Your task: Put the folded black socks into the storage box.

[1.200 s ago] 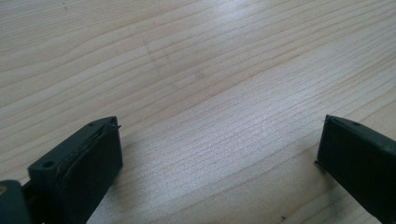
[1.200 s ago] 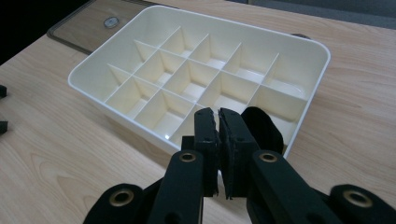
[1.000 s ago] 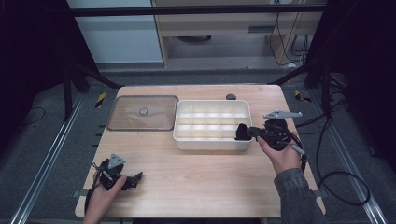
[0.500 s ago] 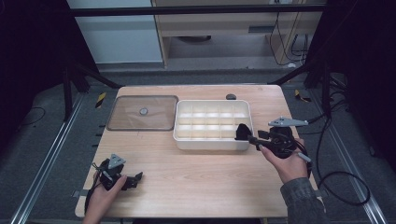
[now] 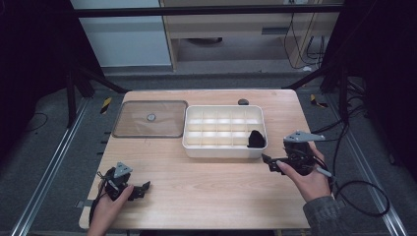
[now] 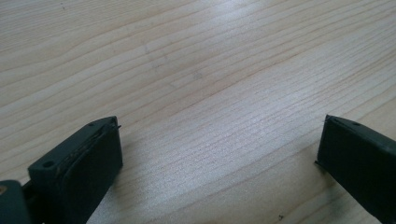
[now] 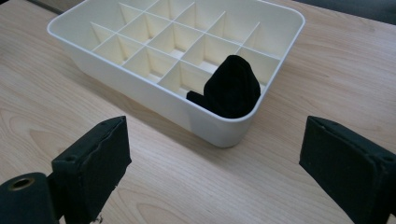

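Now the right hand-held gripper (image 5: pixel 268 162) hovers just off the near right corner of the white divided tray (image 5: pixel 193 143), its jaws having just been opening; they stand wide apart with nothing between them. A black rolled cloth (image 5: pixel 255 139) sits in the tray's near right compartment, poking above the rim. At the near left of the worktop (image 5: pixel 211 191), the left hand-held gripper (image 5: pixel 142 189) rests released, jaws spread over bare wood. A clear lid (image 5: pixel 150 119) lies left of the tray.
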`<state>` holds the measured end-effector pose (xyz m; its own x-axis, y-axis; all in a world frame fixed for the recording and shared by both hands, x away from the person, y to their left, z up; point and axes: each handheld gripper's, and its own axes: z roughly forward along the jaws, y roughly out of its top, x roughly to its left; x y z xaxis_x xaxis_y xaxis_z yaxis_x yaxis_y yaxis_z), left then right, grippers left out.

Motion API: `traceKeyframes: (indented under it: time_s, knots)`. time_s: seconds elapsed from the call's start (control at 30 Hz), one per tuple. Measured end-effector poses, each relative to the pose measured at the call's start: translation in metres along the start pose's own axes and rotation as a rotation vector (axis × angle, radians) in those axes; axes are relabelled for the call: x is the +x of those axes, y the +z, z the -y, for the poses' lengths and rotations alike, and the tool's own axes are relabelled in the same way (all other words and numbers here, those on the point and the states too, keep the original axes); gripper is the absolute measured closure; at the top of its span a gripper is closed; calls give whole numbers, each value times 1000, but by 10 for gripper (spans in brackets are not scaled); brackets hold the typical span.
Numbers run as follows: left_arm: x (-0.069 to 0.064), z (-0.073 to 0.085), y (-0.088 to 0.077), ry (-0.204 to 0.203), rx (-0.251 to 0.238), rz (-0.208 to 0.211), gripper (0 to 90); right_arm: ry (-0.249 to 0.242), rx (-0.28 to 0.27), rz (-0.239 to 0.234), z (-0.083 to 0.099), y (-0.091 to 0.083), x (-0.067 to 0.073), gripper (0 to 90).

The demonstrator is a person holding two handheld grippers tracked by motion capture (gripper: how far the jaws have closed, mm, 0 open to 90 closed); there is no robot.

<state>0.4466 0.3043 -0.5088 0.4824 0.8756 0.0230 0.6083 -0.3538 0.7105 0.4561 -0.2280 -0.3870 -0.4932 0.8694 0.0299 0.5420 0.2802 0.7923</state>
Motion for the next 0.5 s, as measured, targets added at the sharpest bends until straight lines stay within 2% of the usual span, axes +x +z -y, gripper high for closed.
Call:
traceKeyframes:
  time_s: [0.17,0.5]
  knots:
    - [0,0,0,1,0,0,0,16,-3,7,12,-4,-9,85]
    - [0,0,0,0,0,-1,0,35,74,49,39,-3,-27,170]
